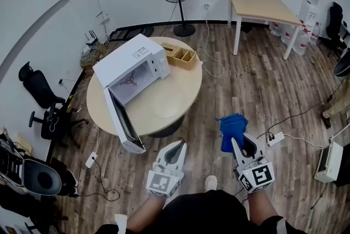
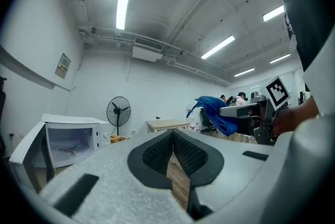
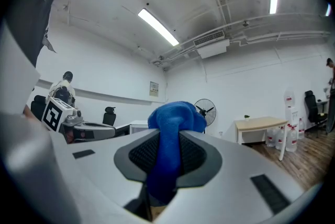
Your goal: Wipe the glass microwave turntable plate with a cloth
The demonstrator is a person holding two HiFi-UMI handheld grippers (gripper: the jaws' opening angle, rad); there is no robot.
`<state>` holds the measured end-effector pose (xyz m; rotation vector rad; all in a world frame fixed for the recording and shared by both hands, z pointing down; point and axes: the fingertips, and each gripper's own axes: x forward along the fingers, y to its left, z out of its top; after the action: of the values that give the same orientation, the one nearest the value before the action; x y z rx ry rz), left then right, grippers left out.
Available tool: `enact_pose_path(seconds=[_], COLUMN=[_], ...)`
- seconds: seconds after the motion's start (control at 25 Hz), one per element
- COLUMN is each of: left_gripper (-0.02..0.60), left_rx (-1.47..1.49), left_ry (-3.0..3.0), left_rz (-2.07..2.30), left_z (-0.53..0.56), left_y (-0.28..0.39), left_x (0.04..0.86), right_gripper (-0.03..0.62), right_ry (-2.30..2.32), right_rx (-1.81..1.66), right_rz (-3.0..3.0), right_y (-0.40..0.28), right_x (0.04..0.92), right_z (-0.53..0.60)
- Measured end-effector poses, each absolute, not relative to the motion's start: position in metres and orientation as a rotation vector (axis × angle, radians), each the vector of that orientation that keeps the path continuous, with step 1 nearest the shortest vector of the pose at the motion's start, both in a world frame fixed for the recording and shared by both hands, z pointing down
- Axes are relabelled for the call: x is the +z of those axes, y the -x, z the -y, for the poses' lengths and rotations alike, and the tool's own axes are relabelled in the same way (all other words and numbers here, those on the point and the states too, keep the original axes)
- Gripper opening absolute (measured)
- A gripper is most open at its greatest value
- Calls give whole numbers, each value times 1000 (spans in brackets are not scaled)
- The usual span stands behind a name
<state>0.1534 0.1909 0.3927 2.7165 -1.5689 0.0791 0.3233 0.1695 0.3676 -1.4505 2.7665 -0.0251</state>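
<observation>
On the table (image 1: 101, 104), just right of the open microwave (image 1: 131, 60), the glass plate (image 1: 168, 105) lies flat. Nearer, off the table: right tool (image 1: 240, 145) clamps the blue cloth (image 1: 232, 128); left tool (image 1: 176, 150) closed, empty.

Room evenly bright, lit from overhead by ceiling strip lights (image 2: 125, 0) that burn out white in both gripper views. Shadows are soft, with only a dim patch under the round table (image 1: 180, 85). Head view sharp but heavily fisheye, walls and floorboards bowing toward the edges. Gripper views are ringed by black vignette, with the left gripper (image 2: 172, 132) and the blue cloth (image 3: 175, 113) soft-focus near the lens.
</observation>
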Motion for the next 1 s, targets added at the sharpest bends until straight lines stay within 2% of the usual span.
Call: enact_pose_path(seconds=[0.48,1.0], left_gripper=[6,6], left_rx=[96,103], left_ry=[-2613,-2530], left_rz=[1733,1835], left_z=[-123,-67], left_y=[-170,-132], left_x=[397,405], right_gripper=[80,80], right_ry=[1364,1212], right_rx=[-42,-47], right_rz=[-2839,-2923], right_y=[-347,-296], right_x=[374,380], right_z=[-85,-12])
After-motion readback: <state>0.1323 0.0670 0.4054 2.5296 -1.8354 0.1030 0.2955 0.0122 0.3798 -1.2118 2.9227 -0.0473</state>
